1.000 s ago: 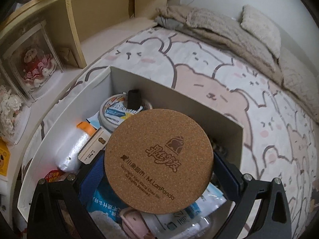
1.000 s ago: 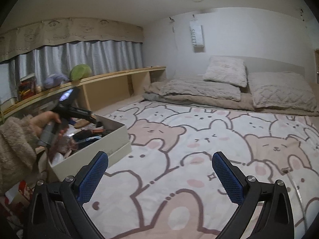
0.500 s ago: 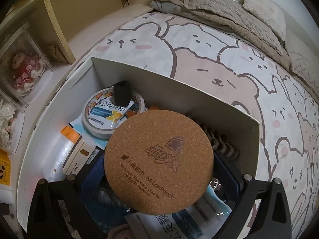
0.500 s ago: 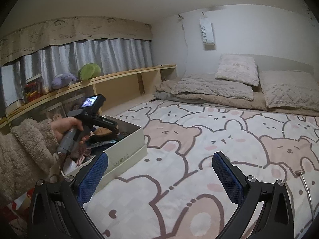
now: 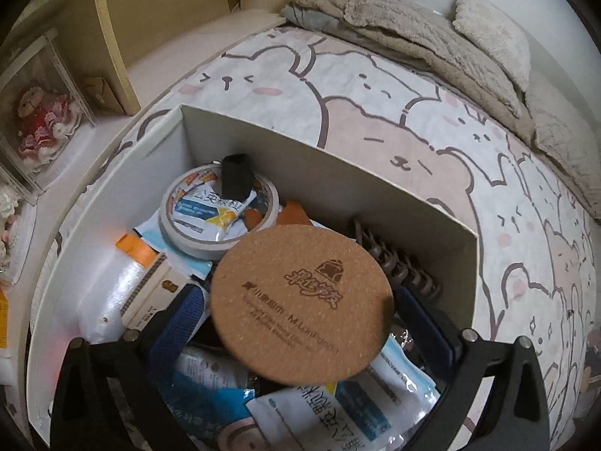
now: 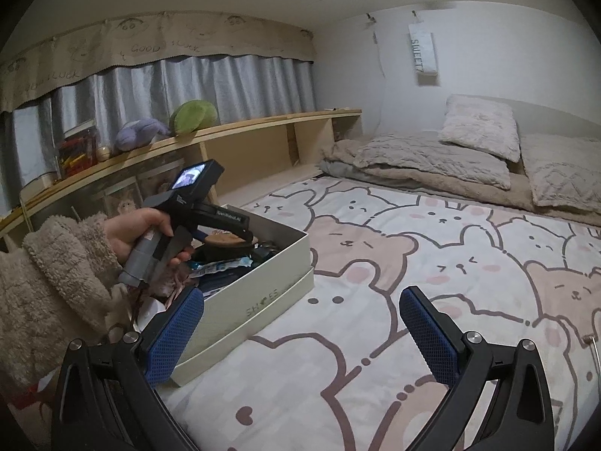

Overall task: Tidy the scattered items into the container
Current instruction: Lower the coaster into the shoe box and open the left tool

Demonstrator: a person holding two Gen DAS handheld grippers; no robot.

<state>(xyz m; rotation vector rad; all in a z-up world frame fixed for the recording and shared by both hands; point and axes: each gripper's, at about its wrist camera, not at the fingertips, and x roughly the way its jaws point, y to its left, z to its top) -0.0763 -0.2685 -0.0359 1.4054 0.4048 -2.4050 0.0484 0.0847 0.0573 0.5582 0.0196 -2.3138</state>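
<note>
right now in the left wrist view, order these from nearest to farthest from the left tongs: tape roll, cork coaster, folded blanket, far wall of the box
1. cork coaster, between the left tongs, over the box contents.
2. tape roll, ahead-left inside the box.
3. far wall of the box, just behind the tape roll.
4. folded blanket, at the bed's far end.

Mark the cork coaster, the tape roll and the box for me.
cork coaster (image 5: 300, 300): left wrist view, middle of its printed face.
tape roll (image 5: 188, 246): left wrist view, its white outer rim.
box (image 6: 263, 289): right wrist view, its outer side wall.
</note>
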